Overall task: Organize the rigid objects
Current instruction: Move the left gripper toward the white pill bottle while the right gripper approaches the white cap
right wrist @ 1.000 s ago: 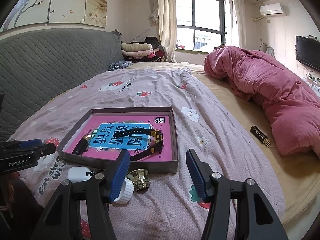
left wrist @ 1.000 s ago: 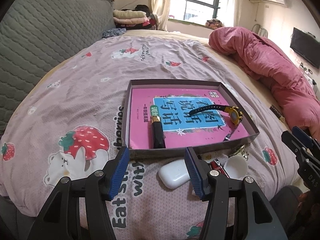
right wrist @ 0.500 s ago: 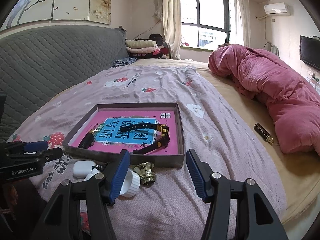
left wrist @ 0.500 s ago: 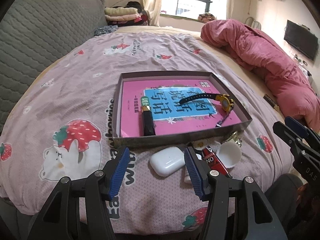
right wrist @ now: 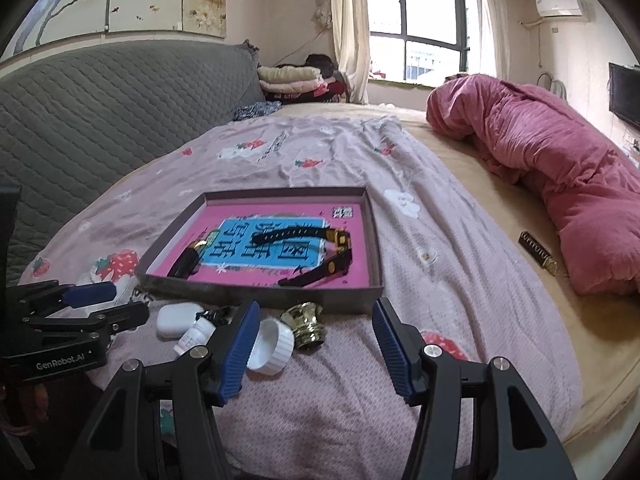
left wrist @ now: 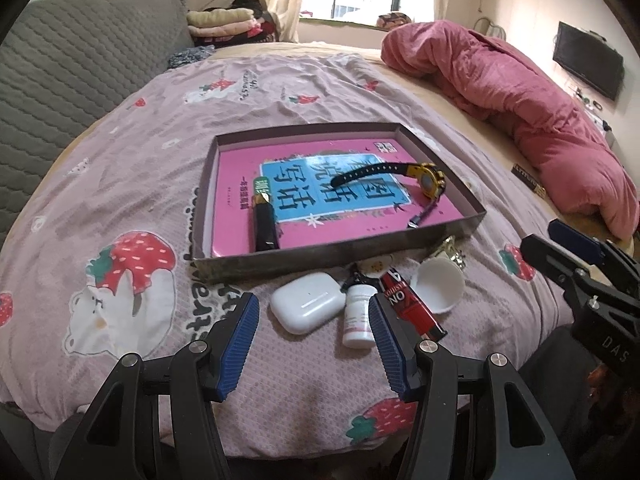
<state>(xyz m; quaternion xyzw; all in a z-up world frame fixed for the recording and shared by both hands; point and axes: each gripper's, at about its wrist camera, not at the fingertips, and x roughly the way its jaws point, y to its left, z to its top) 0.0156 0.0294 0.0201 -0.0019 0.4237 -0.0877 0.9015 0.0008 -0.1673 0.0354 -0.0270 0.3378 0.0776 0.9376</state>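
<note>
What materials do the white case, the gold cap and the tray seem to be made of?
White case: probably glossy hard plastic, smooth with a soft highlight. Gold cap: shiny metal or metallised plastic, with bright reflections. Tray: likely matte cardboard, with thin, straight, dull walls.

Red pack partly hidden behind right-hand jaw of left gripper; label cut off. Gold cap mostly hidden beyond jaws, behind tray wall. Small bottle label unreadable.

Two low wrist views along the bed, sharing the tray.
</note>
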